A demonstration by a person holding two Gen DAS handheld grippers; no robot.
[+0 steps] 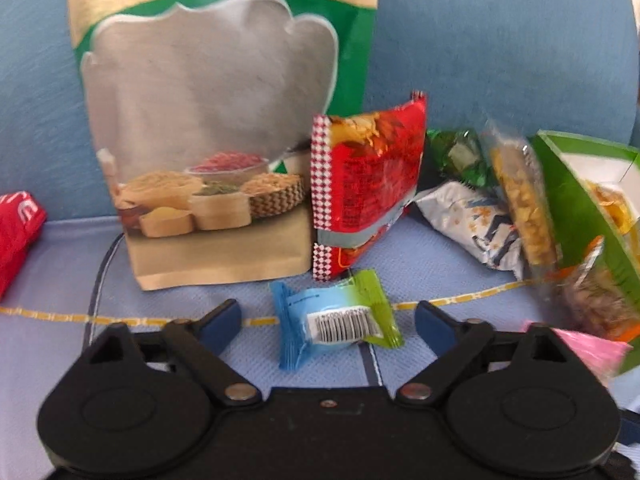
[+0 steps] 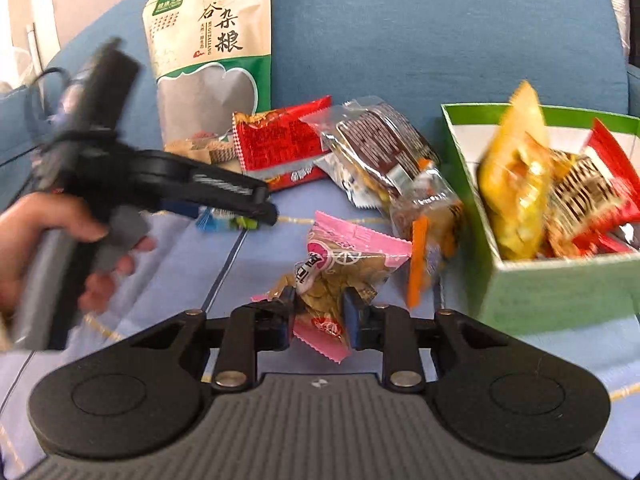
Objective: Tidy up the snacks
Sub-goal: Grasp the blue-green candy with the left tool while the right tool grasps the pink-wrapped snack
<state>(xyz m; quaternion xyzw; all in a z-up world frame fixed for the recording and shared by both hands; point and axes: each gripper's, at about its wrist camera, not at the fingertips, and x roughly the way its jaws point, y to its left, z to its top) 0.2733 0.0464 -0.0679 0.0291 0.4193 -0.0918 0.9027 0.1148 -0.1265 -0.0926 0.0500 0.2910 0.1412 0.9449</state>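
Observation:
My left gripper [image 1: 328, 320] is open, its jaws on either side of a small blue-and-green snack packet [image 1: 334, 320] lying on the blue cushion; it also shows in the right wrist view [image 2: 256, 208] above that packet [image 2: 224, 220]. My right gripper [image 2: 320, 312] is shut on a pink-edged snack packet [image 2: 340, 268], held left of the green box [image 2: 552, 292] that holds several snacks. A red packet [image 1: 364, 184] and a tall grain bag [image 1: 216, 128] stand behind the left gripper.
Loose packets [image 2: 380, 140] lie in a pile between the grain bag [image 2: 212, 52] and the green box. A red packet [image 1: 16, 232] lies at the far left. The sofa backrest [image 1: 500, 40] rises behind everything.

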